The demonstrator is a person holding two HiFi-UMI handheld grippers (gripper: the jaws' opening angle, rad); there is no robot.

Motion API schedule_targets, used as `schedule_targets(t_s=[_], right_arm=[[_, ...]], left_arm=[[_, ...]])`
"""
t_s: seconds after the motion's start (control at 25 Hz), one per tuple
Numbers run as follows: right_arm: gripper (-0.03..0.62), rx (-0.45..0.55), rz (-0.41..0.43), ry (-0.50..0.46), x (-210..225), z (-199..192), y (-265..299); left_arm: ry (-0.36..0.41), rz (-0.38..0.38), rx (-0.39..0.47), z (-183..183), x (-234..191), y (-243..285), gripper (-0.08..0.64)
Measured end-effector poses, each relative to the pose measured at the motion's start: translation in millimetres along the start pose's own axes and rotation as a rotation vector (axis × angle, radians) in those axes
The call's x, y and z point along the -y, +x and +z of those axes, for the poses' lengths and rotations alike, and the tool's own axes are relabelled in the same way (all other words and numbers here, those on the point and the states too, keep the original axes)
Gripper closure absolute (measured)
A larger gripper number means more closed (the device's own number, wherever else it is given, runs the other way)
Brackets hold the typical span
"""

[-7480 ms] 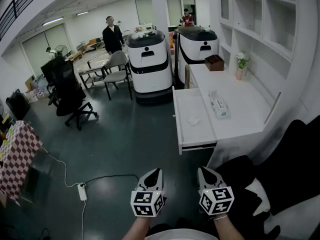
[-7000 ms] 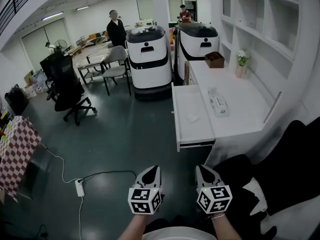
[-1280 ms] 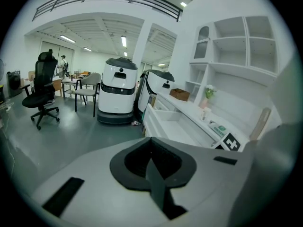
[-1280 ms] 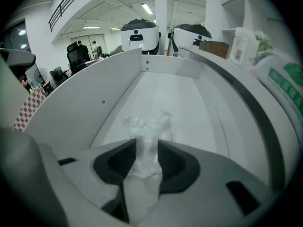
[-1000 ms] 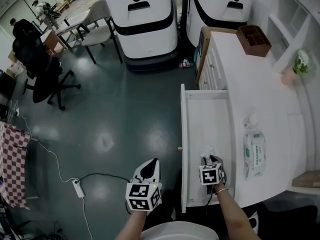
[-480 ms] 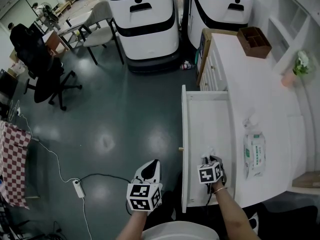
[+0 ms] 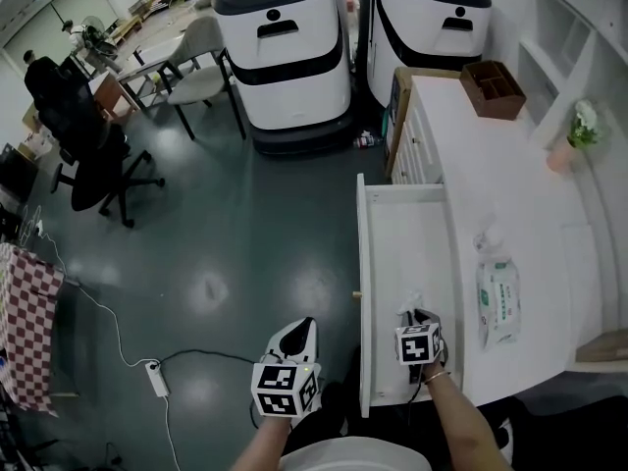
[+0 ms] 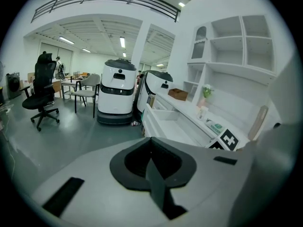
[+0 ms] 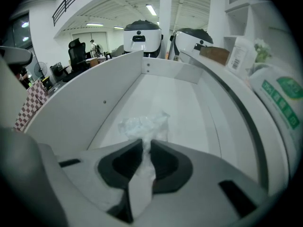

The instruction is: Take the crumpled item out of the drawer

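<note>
In the head view, the drawer [image 7: 365,263] stands pulled out from the white counter [image 7: 520,194], over the dark floor [image 7: 245,253]. The crumpled paper [image 7: 411,305] lies inside it, at the end nearer to me. On the counter, just beside the drawer, lies a pack of wipes [image 7: 498,300]. Farther along are a wooden box [image 7: 493,75] and a small vase [image 7: 569,145] with flowers. Two white machines [image 7: 287,57] stand beyond the far end of the drawer, and a black office chair [image 7: 83,140] is well apart on the left. Nothing stands between my right gripper [image 7: 417,315] and the paper. This gripper is down inside the drawer with its tips at the paper, and my right forearm [image 7: 461,425] reaches to it from below. My left gripper [image 7: 303,330] hangs over the floor, left of the drawer and apart from it, pointing forward.

In the left gripper view, my jaws are pressed together and nothing is between them. Ahead I see the machines and the chair. On the right are the counter with the open drawer and the wall shelves [image 8: 236,41].

In the right gripper view, the paper rests on the white bottom of the drawer, right at my jaws. The jaws are closing, and only a narrow gap is left. A part of the paper fills this gap and touches both pads. The wall of the drawer rises on the left, and the wipes show above the rim on the right.
</note>
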State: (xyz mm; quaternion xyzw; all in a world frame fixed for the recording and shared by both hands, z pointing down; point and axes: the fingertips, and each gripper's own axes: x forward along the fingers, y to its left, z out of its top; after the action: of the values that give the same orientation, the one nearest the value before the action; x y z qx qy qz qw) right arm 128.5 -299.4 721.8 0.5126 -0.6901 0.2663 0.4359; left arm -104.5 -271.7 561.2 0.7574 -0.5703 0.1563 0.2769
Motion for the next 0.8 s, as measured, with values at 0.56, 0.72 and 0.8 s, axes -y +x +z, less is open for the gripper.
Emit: schedule_targets(t_s=[0.56, 0.72, 0.8], right_arm=[[0.534, 0.186, -0.013, 0.074, -10, 29, -62], [0.534, 0.243, -0.017, 0.112, -13, 36, -84], [0.534, 0.276, -0.018, 0.121, -15, 40, -96]], left_arm=[[0.039, -0.045, 0.032, -2, 9, -23, 0.566], [0.05, -0.058, 0.05, 0, 8, -30, 0.566], [0.051, -0.064, 0.058, 1, 8, -33, 0.566]])
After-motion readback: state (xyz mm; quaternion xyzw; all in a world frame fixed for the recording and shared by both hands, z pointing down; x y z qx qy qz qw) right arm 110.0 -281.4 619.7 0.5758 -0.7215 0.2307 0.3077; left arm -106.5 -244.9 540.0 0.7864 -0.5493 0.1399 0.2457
